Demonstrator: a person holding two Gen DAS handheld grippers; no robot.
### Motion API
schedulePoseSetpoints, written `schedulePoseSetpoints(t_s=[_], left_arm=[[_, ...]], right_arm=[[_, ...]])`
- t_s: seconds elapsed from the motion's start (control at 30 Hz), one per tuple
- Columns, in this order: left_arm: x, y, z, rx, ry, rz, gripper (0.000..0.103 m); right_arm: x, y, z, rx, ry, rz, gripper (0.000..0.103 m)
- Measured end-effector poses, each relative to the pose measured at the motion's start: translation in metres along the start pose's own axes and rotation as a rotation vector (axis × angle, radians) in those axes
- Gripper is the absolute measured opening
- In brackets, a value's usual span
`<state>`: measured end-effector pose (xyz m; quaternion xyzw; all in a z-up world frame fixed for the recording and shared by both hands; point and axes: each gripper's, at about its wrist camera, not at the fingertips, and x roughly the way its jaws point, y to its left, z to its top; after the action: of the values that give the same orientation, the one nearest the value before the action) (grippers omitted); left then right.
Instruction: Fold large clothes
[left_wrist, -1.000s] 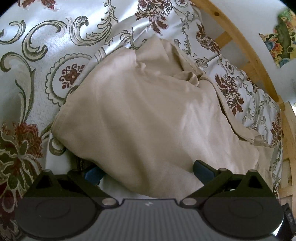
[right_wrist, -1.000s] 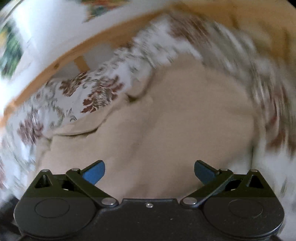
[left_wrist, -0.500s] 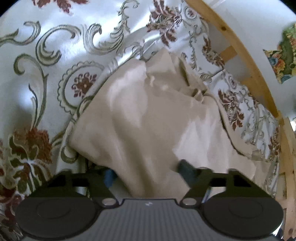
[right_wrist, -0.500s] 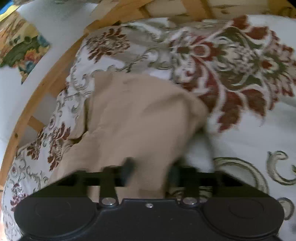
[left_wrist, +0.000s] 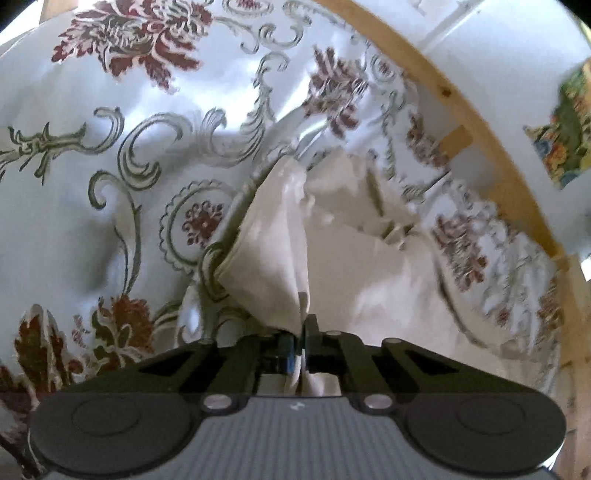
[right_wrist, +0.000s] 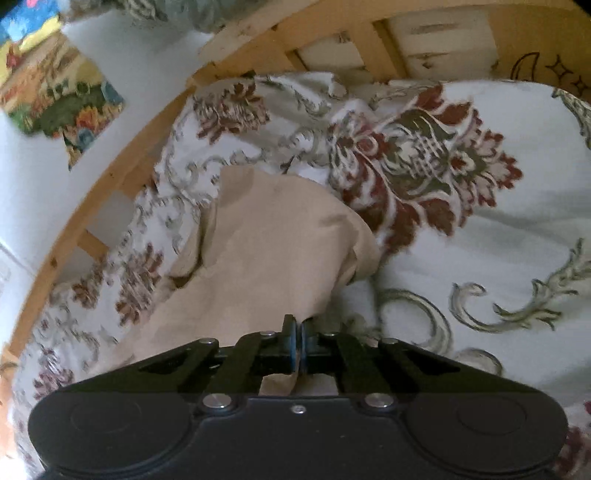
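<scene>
A large beige garment (left_wrist: 354, 266) lies bunched on a bed with a white floral bedspread (left_wrist: 110, 184). My left gripper (left_wrist: 301, 332) is shut on the garment's near edge, and the cloth rises in a taut ridge from the jaws. In the right wrist view the same garment (right_wrist: 269, 251) spreads away to the left. My right gripper (right_wrist: 297, 332) is shut on another part of its near edge, with cloth pinched between the jaws.
A wooden bed frame (left_wrist: 480, 122) curves along the far side by a white wall; it also shows in the right wrist view (right_wrist: 110, 184). A colourful picture (right_wrist: 62, 96) hangs on the wall. The bedspread (right_wrist: 480, 240) extends to the right.
Both grippers were open over the garment a second ago; both have now closed on its near edge. The cloth has pulled up into a ridge at the left gripper.
</scene>
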<state>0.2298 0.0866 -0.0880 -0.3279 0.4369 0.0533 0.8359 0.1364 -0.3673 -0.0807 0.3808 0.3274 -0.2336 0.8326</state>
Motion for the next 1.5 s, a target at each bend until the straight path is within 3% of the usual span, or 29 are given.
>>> schedulePoseSetpoints(t_s=[0.1,0.17,0.3,0.37,0.43,0.5,0.6,0.63,0.77,0.9,1.03,1.17,1.3,1.37,1.43,1.5], left_arm=[[0.008,0.005,0.0,-0.034,0.019,0.019,0.029],[0.012,0.01,0.002,-0.082,0.027,0.025,0.052],[0.016,0.016,0.003,-0.116,0.03,0.055,0.061],[0.018,0.018,0.003,-0.133,0.038,0.051,0.062],[0.018,0.018,0.003,-0.138,0.035,0.047,0.062],[0.019,0.017,0.003,-0.128,0.03,0.034,0.062],[0.018,0.016,0.004,-0.123,0.019,0.005,0.056],[0.018,0.016,0.004,-0.125,0.012,0.002,0.049],[0.013,0.02,0.004,-0.148,-0.028,0.002,0.03],[0.01,0.026,0.003,-0.176,-0.043,-0.011,0.015],[-0.005,0.002,-0.004,-0.003,-0.123,-0.042,0.002],[-0.038,-0.041,-0.017,0.267,-0.27,-0.184,0.001],[-0.059,-0.095,-0.03,0.56,-0.321,-0.282,0.001],[-0.066,-0.119,-0.035,0.674,-0.321,-0.312,0.001],[-0.07,-0.141,-0.039,0.745,-0.31,-0.338,0.001],[-0.07,-0.162,-0.046,0.795,-0.295,-0.343,0.001]], right_arm=[[0.001,0.007,-0.002,-0.049,-0.028,-0.051,0.015],[-0.002,0.016,-0.005,-0.116,-0.067,-0.081,0.018],[-0.013,0.035,-0.014,-0.262,-0.209,-0.157,0.054],[-0.02,0.049,-0.02,-0.352,-0.312,-0.156,0.057],[-0.017,0.067,-0.027,-0.479,-0.378,-0.123,0.072],[-0.004,0.089,-0.04,-0.644,-0.419,-0.058,0.077],[0.024,0.119,-0.07,-0.905,-0.406,0.047,0.078],[0.033,0.127,-0.08,-0.97,-0.396,0.085,0.078],[0.057,0.15,-0.111,-1.128,-0.412,0.198,0.078],[0.087,0.157,-0.128,-1.227,-0.349,0.169,0.078],[0.098,0.149,-0.136,-1.23,-0.357,0.164,0.078],[0.105,0.148,-0.138,-1.232,-0.346,0.157,0.079],[0.108,0.146,-0.136,-1.202,-0.3,0.168,0.079],[0.105,0.145,-0.124,-1.144,-0.257,0.203,0.075],[0.092,0.147,-0.095,-1.009,-0.207,0.214,0.052],[0.068,0.146,-0.055,-0.827,-0.197,0.233,0.05]])
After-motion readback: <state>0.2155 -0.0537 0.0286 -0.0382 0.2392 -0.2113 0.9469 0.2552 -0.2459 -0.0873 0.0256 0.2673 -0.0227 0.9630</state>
